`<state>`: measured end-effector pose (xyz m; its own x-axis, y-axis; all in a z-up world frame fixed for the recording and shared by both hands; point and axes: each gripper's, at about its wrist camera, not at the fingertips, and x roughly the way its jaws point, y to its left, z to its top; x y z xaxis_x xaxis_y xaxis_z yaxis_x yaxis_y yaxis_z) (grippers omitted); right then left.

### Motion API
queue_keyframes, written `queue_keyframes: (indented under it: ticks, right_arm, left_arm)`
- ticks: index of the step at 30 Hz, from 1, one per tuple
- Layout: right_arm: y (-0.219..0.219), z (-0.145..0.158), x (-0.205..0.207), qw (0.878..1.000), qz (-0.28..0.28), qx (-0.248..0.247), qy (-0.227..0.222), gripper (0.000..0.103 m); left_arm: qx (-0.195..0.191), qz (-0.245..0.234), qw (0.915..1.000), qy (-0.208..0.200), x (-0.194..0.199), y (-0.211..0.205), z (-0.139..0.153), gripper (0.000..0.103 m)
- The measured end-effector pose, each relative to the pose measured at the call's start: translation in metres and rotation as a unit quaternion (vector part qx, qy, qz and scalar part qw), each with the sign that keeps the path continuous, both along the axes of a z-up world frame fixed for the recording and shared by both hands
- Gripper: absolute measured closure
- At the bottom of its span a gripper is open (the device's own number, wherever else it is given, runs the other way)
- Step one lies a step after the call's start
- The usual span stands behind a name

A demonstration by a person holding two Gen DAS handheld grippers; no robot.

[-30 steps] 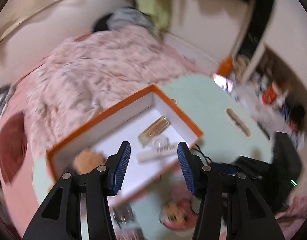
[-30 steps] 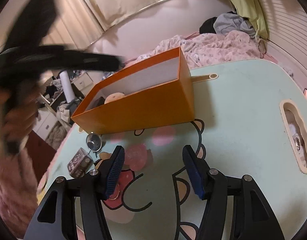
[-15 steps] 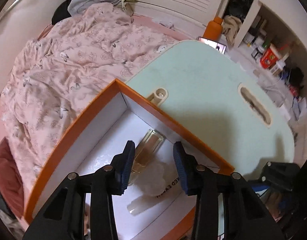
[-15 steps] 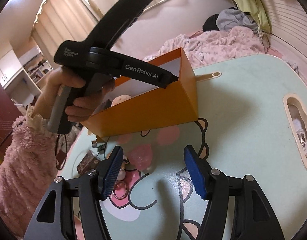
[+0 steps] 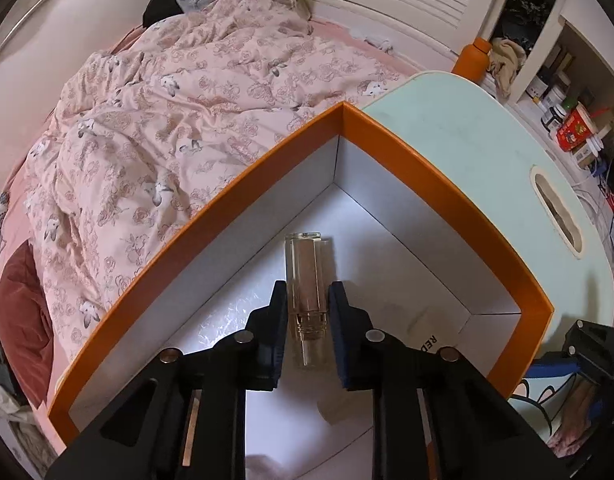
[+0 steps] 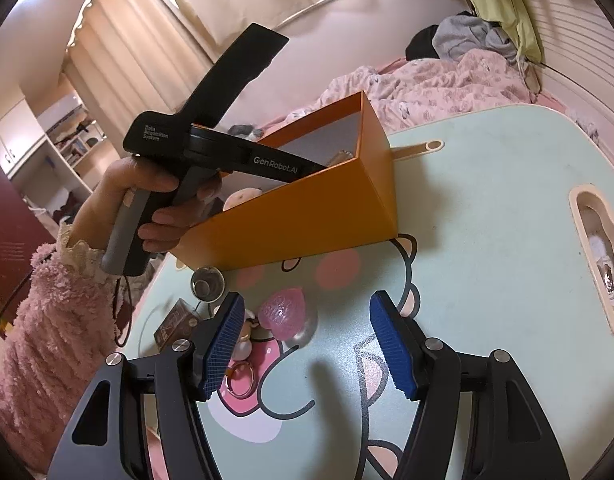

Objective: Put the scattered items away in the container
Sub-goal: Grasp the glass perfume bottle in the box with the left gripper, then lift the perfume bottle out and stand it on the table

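Observation:
The orange box (image 5: 447, 184) with a white inside stands on the pale green table; it also shows in the right wrist view (image 6: 307, 216). My left gripper (image 5: 307, 324) reaches down into the box, its jaws close on either side of a clear glass bottle (image 5: 305, 276) that lies on the box floor. My right gripper (image 6: 307, 344) is open and empty above the table, over a pink heart-shaped item (image 6: 283, 312). A keyring charm (image 6: 243, 344), a small brown box (image 6: 175, 322) and a round metal cup (image 6: 207, 284) lie to its left.
A bed with a pink floral quilt (image 5: 167, 120) lies past the box. The table has a handle slot (image 6: 599, 256) on the right. Shelves with clutter (image 5: 567, 112) stand at the far right. The hand in a pink fluffy sleeve (image 6: 47, 320) holds the left gripper.
My left gripper moved over the box, dropped inside and narrowed around the glass bottle. My right gripper stayed open and shifted slightly toward the pink heart item.

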<state>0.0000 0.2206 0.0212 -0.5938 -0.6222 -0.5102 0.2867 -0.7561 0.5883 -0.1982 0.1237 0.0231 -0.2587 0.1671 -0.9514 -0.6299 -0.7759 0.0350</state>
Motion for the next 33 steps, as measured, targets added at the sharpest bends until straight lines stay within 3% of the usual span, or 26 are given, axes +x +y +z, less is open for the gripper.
queue_keyframes:
  ticks: [3,7,12,16,21,27,33]
  right_arm:
    - [0.0,-0.001,0.0,1.0,0.002,-0.001,-0.001,0.038]
    - [-0.001,-0.002,-0.002,1.0,0.002,0.001,-0.001,0.038]
    - [-0.003,-0.004,-0.003,1.0,0.001,0.004,0.001,0.038]
    - [-0.003,-0.006,-0.004,1.0,0.001,0.004,0.001,0.038]
    - [-0.003,-0.005,-0.004,1.0,0.0,0.005,0.0,0.038]
    - [-0.004,-0.005,-0.004,1.0,-0.001,0.009,0.0,0.038]
    - [-0.006,-0.004,-0.006,1.0,0.0,0.012,-0.002,0.038]
  left_arm:
    - [-0.005,0.009,0.9999,0.007,0.003,0.001,0.001,0.084]
    - [-0.017,0.033,0.9978,0.056,0.011,-0.003,0.009,0.084]
    - [0.037,0.056,0.995,0.073,0.023,-0.022,0.04,0.084]
    - [0.127,0.06,0.9867,0.082,0.051,-0.047,0.079,0.084]
    - [0.168,0.055,0.9797,0.094,0.097,-0.072,0.108,0.084]
    - [0.162,0.038,0.9826,0.083,0.149,-0.085,0.091,0.084]
    - [0.179,0.085,0.9777,0.069,0.175,-0.114,0.061,0.084]
